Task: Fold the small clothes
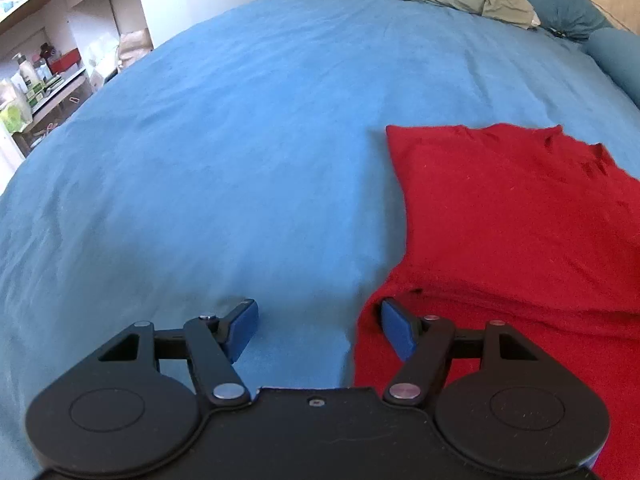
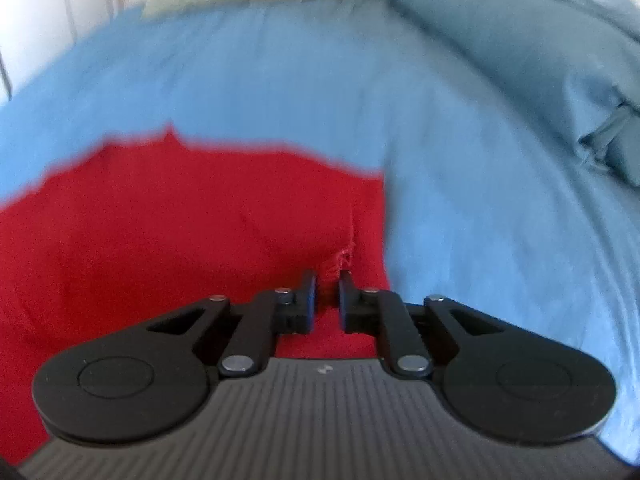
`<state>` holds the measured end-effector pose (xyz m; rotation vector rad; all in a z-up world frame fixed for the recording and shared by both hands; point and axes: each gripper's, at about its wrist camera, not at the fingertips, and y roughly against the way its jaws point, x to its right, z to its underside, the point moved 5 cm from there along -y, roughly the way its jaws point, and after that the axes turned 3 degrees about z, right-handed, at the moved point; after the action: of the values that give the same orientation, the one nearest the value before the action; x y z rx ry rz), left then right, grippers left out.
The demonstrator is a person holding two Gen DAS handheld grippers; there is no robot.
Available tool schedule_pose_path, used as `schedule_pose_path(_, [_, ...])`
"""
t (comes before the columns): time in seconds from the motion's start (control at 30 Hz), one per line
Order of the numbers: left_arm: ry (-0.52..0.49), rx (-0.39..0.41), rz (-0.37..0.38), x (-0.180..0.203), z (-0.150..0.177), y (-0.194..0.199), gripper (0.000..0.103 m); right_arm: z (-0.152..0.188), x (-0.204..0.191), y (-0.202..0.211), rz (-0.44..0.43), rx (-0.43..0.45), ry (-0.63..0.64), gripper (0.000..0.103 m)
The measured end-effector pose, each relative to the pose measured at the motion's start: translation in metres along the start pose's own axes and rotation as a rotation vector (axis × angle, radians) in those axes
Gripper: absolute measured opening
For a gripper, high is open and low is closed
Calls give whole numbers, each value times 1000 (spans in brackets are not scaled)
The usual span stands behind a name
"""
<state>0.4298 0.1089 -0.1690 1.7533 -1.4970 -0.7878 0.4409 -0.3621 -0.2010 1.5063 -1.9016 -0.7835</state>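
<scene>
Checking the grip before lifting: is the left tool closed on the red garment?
No: the left tool stands wide open, blue sheet between its fingers, at the red garment's edge.

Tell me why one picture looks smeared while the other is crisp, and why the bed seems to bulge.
Right wrist view: motion blur smears the red garment and the pillows, though the right tongs, pinching the cloth, stay sharp. Left wrist view: crisp throughout, with the open left tongs at the garment's edge. Both views: the fisheye lens bows the flat blue bedspread into a dome.
</scene>
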Motion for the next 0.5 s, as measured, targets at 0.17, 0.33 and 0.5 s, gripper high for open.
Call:
schedule_pose_path(0.17, [-99, 122, 109, 24, -11, 41, 74, 3, -3, 38, -99, 140, -2, 100])
schedule_pose_path(0.33, [-181, 121, 262, 71, -21, 35, 74, 9, -29, 22, -154, 95, 71, 100])
schedule_pose_path(0.5, [-155, 5, 288, 87, -14, -7, 74, 22, -11, 4, -122, 57, -41, 100])
